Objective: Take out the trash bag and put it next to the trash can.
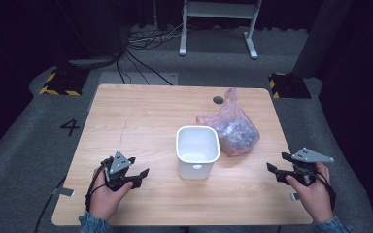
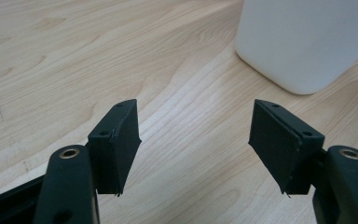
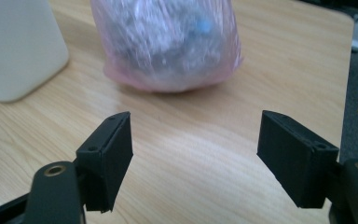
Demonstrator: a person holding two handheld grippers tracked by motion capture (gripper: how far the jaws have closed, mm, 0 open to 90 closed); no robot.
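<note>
1. A white plastic tub (image 1: pixel 197 151) stands upright near the middle of the wooden counter (image 1: pixel 141 116). Its top is open and it looks empty.
2. A pink plastic bag (image 1: pixel 234 127) lies at about 1 o'clock from the tub, touching it or just beside it. It is stuffed with small things, too blurry to name.
3. The left claw (image 1: pixel 138 175) sits at about 8 o'clock from the tub, well apart from it. Its jaws stand wide and have nothing in them. In the left gripper view the tub's corner (image 2: pixel 307 42) is ahead, up at 1 o'clock.
4. The right claw (image 1: pixel 275 171) sits at about 4 o'clock from the tub. Its jaws are also wide with nothing between them. In the right gripper view the bag (image 3: pixel 165 42) is straight ahead at 12 o'clock.
5. I think the bag is soft and squishy. It will sag and change shape, and the thin plastic may slip or tear. The best place to grab is likely the bunched, twisted top (image 1: pixel 231 97).
6. The tub looks stiff, light and smooth. It could slide or tip if bumped, so pinch its rim (image 1: pixel 197 129).
</note>
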